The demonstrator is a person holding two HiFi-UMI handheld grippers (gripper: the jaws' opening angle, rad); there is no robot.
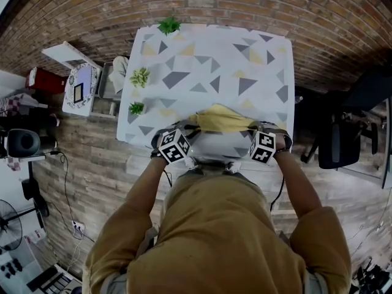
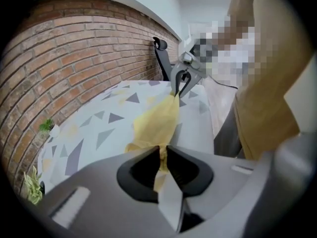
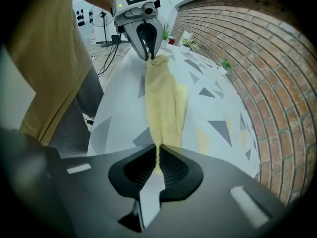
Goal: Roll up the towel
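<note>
Towel (image 1: 222, 119) check: yellow, gathered into a narrow band, strung between the two grippers over the near edge of the table (image 1: 208, 54). Middle part spread wider and bowed away from the person, resting on or just above the table covering; cannot tell which.

Left gripper (image 2: 162, 158): jaws pressed together on one end of the towel, with yellow fabric pinched between the dark pads and a small tuft showing behind the pinch. Angled steeply down. Marker cube on top, plain in the head view.

Right gripper (image 3: 157, 157): jaws clamped tight on the opposite end, ribbed pads nearly meeting, with only a thin line of fabric between them. Likewise angled down, marker cube on top.

Table covering: white cloth with grey and pale-yellow triangles. Three small green plants (image 1: 140, 76) on the table — two along the left side, one at the far left corner, all well apart from the towel.

Surroundings: brick wall (image 2: 74, 48) beyond the far edge, black chair (image 1: 343, 141) right of the table, wood-plank floor below. Person in a mustard top (image 1: 226, 237) standing at the near edge, one gripper in each hand.
</note>
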